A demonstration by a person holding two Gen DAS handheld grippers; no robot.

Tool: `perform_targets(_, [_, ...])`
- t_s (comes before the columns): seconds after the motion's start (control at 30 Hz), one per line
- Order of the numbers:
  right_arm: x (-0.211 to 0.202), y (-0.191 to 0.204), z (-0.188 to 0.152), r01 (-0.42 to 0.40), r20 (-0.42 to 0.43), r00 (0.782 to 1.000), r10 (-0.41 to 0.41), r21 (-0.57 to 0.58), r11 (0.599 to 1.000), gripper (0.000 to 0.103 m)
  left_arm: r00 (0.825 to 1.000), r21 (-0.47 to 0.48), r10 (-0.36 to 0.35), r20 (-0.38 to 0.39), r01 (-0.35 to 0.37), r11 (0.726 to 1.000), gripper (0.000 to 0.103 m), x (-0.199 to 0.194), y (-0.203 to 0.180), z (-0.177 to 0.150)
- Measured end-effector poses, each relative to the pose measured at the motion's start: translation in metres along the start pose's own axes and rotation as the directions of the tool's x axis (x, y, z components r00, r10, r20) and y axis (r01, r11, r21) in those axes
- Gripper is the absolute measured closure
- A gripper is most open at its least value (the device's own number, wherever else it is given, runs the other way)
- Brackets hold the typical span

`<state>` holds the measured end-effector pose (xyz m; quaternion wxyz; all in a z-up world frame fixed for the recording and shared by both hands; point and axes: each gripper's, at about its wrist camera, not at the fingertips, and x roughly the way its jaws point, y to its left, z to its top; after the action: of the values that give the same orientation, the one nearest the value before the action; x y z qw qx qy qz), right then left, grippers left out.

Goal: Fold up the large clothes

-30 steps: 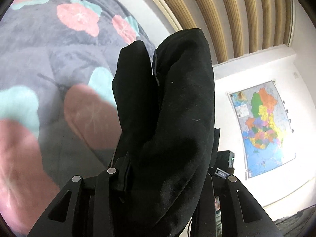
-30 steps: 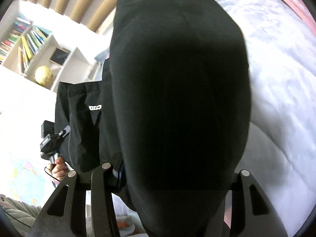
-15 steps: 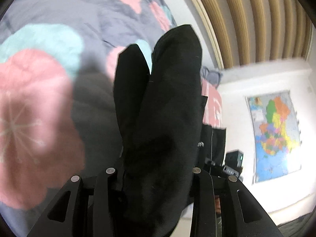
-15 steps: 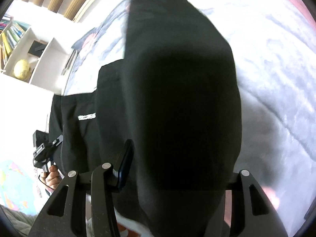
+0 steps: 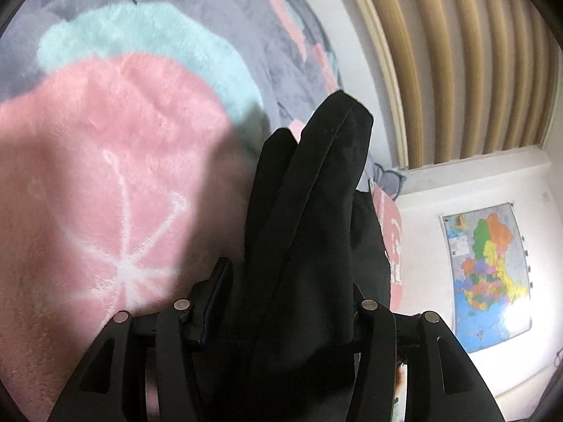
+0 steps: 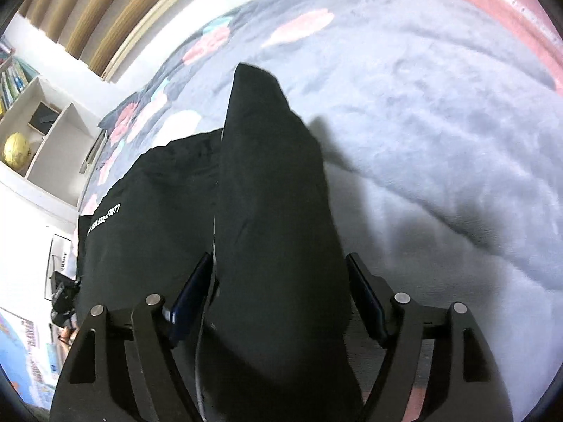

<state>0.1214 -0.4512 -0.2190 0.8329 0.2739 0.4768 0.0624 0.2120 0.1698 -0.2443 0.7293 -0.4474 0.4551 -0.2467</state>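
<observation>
A: Left tongs (image 5: 285, 302): jaws have just been widening, a fold of the black garment (image 5: 309, 246) lies loosely between them, over the flowered bed cover (image 5: 105, 176).

B: Right tongs (image 6: 278, 292): likewise just spread, cloth still between, nothing pinched.

Garment (image 6: 274, 211) lies on blanket (image 6: 440, 133), btwn both tongs; shelf (image 6: 45, 133) far left.

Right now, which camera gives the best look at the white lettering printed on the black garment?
The right wrist view: the small white lettering shows on the black fabric garment spread over the grey flowered fleece blanket. The left wrist view shows only a bunched fold of the garment, with no lettering visible.
</observation>
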Motion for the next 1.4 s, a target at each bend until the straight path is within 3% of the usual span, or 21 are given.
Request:
perform_targets(0.1, [-0.014, 0.009, -0.01, 0.111, 0.09, 0.99, -0.105, -0.071, 0.991, 0.025, 0.996, 0.068, 0.04, 0.077, -0.045, 0.997, 0.05, -0.02, -0.002, -0.007])
perform_targets(0.2, [-0.039, 0.061, -0.017, 0.324, 0.235, 0.93, -0.283, -0.163, 0.932, 0.024, 0.972, 0.218, 0.122, 0.203, -0.166, 0.962, 0.052, -0.057, -0.03, -0.024])
perform_targets(0.27, [-0.065, 0.074, -0.028, 0.337, 0.3, 0.914, -0.273, -0.186, 0.923, 0.023, 0.952, 0.329, 0.12, 0.283, -0.214, 0.92, 0.052, -0.082, -0.063, -0.043])
perform_targets(0.33, [-0.088, 0.093, -0.036, 0.243, 0.319, 0.932, -0.17, -0.205, 0.948, 0.023, 0.951, 0.392, 0.085, 0.298, -0.203, 0.897, 0.05, -0.096, -0.093, -0.058])
perform_targets(0.4, [-0.097, 0.114, -0.041, 0.147, 0.31, 0.948, -0.069, -0.237, 0.96, 0.019, 0.959, 0.464, 0.072, 0.274, -0.198, 0.863, 0.043, -0.094, -0.118, -0.069])
perform_targets(0.47, [-0.086, 0.134, -0.046, 0.152, 0.29, 0.954, -0.078, -0.242, 0.958, 0.018, 0.953, 0.513, 0.132, 0.273, -0.261, 0.818, 0.042, -0.081, -0.133, -0.083])
perform_targets(0.53, [-0.061, 0.143, -0.052, 0.218, 0.244, 0.957, -0.156, -0.252, 0.943, 0.018, 0.927, 0.524, 0.277, 0.252, -0.372, 0.766, 0.042, -0.049, -0.133, -0.092])
perform_targets(0.6, [-0.022, 0.149, -0.057, 0.258, 0.16, 0.962, -0.222, -0.257, 0.931, 0.018, 0.896, 0.502, 0.407, 0.18, -0.439, 0.745, 0.042, -0.015, -0.115, -0.094])
perform_targets(0.63, [0.002, 0.144, -0.059, 0.277, 0.096, 0.961, -0.26, -0.255, 0.927, 0.018, 0.879, 0.492, 0.442, 0.176, -0.468, 0.734, 0.042, -0.002, -0.108, -0.093])
perform_targets(0.7, [0.029, 0.137, -0.065, 0.324, 0.083, 0.946, -0.313, -0.262, 0.909, 0.014, 0.855, 0.515, 0.477, 0.205, -0.509, 0.69, 0.041, 0.013, -0.105, -0.094])
perform_targets(0.8, [0.029, 0.141, -0.064, 0.353, 0.107, 0.936, -0.337, -0.236, 0.905, 0.014, 0.838, 0.503, 0.501, 0.216, -0.535, 0.679, 0.041, 0.013, -0.113, -0.088])
perform_targets(0.87, [0.017, 0.146, -0.061, 0.338, 0.117, 0.94, -0.319, -0.209, 0.918, 0.014, 0.84, 0.499, 0.49, 0.234, -0.536, 0.681, 0.041, 0.004, -0.125, -0.088])
perform_targets(0.93, [-0.006, 0.155, -0.061, 0.325, 0.159, 0.942, -0.297, -0.205, 0.923, 0.014, 0.853, 0.503, 0.457, 0.253, -0.519, 0.691, 0.041, -0.009, -0.141, -0.092])
perform_targets(1.0, [-0.032, 0.17, -0.063, 0.309, 0.219, 0.939, -0.263, -0.212, 0.927, 0.014, 0.852, 0.517, 0.427, 0.303, -0.523, 0.678, 0.041, -0.025, -0.164, -0.099])
perform_targets(1.13, [-0.089, 0.21, -0.068, 0.291, 0.344, 0.918, -0.196, -0.25, 0.924, 0.012, 0.828, 0.556, 0.393, 0.4, -0.56, 0.614, 0.032, -0.052, -0.214, -0.115])
perform_targets(1.27, [-0.133, 0.246, -0.069, 0.277, 0.415, 0.898, -0.146, -0.276, 0.92, 0.006, 0.798, 0.6, 0.3, 0.522, -0.594, 0.536, 0.025, -0.088, -0.279, -0.142])
perform_targets(1.4, [-0.179, 0.281, -0.081, 0.271, 0.471, 0.877, -0.1, -0.312, 0.91, 0.003, 0.767, 0.611, 0.179, 0.617, -0.609, 0.505, 0.023, -0.126, -0.332, -0.165])
